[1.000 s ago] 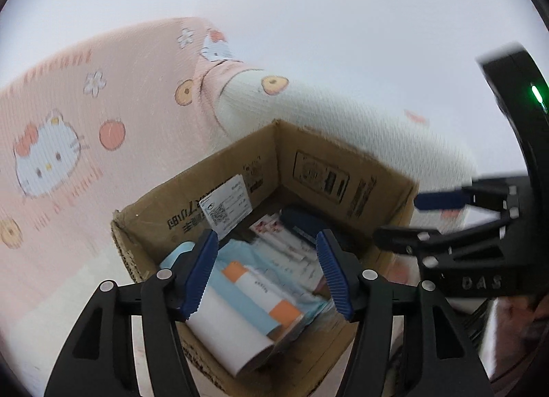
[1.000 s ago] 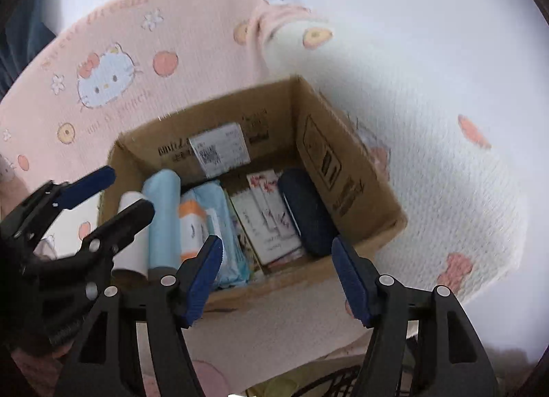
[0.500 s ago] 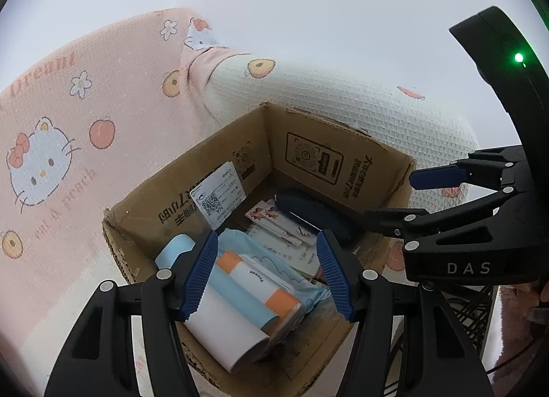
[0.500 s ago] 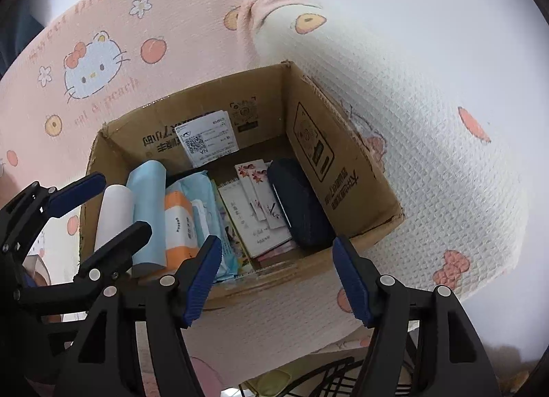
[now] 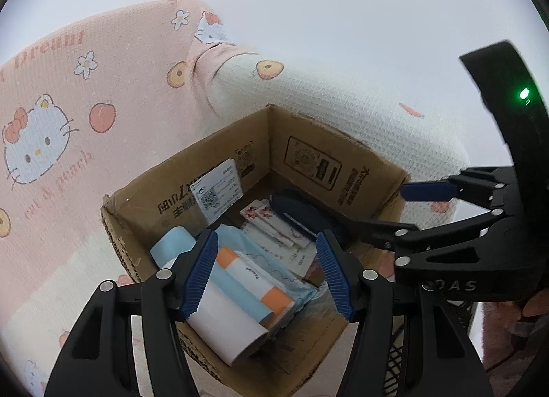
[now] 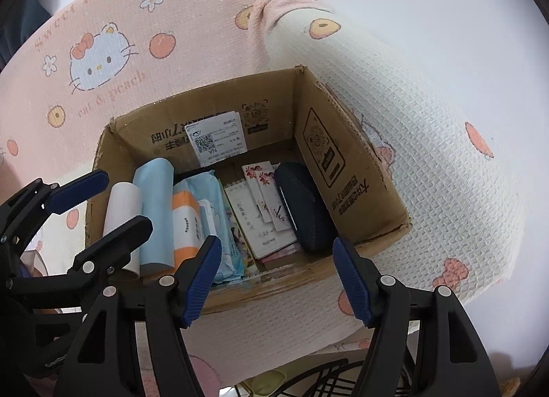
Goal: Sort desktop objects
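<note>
Left wrist view
- Left gripper: held above the near part of the cardboard box, jaws spread wide, nothing clamped between the blue pads.
- Box contents: a white roll and a light blue roll are seen lying side by side at the near left; an orange-and-white packet is laid on a pale blue wipes pack; flowered cards and a dark blue case are placed further back.
- Right gripper: seen from the side at the right, over the box's right wall (jaws parted, empty).
- Support: the box is set on a pink and white cartoon-cat cloth.

Right wrist view
- Right gripper: poised over the near wall of the box, jaws wide apart, nothing gripped.
- Contents, left to right: white roll, light blue roll, orange-and-white packet on the wipes pack, a notepad overlapped by the flowered cards, and the dark blue case against the right wall.
- Left gripper: seen at the left edge, over the rolls (apart and empty).
- Label: a white shipping sticker is stuck on the far inner wall.
</note>
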`<state>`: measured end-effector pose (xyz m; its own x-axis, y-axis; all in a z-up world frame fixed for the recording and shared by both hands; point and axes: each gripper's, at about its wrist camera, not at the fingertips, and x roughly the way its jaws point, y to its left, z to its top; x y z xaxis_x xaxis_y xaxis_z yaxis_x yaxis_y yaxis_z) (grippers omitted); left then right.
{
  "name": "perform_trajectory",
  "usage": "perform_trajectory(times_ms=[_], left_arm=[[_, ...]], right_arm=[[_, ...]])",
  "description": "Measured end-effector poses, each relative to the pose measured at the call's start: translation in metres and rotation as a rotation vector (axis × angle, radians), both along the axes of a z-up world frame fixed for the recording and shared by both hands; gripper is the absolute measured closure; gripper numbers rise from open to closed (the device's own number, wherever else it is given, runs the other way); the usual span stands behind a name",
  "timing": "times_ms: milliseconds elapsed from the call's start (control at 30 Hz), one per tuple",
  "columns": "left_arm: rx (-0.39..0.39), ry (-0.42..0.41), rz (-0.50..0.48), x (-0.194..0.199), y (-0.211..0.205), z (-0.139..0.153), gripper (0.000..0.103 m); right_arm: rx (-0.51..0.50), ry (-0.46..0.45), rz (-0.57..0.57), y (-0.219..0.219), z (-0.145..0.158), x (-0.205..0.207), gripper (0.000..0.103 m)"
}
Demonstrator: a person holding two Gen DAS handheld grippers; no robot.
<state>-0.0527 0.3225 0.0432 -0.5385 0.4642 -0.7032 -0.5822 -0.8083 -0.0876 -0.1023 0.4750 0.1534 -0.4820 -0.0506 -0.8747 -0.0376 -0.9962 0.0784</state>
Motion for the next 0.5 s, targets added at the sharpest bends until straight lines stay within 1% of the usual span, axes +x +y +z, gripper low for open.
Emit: perform_trajectory(times_ms=[167, 367, 500], left_arm=[[0.000, 0.014, 0.005, 0.0023, -0.0005, 0.0030, 0.039], [-0.002, -0.007, 0.015, 0.0001, -0.0006, 0.0016, 0.039], [-0.005, 0.002, 0.019, 0.0009, -0.0006, 0.0018, 0.039]], right_arm=[[-0.008, -0.003, -0.003, -0.0004, 0.0007, 0.0003, 0.037], [-0.002, -0.005, -0.001, -0.0027, 0.0016, 0.0002, 0.037], [0.001, -0.005, 0.000, -0.0031, 0.0017, -0.0004, 0.037]])
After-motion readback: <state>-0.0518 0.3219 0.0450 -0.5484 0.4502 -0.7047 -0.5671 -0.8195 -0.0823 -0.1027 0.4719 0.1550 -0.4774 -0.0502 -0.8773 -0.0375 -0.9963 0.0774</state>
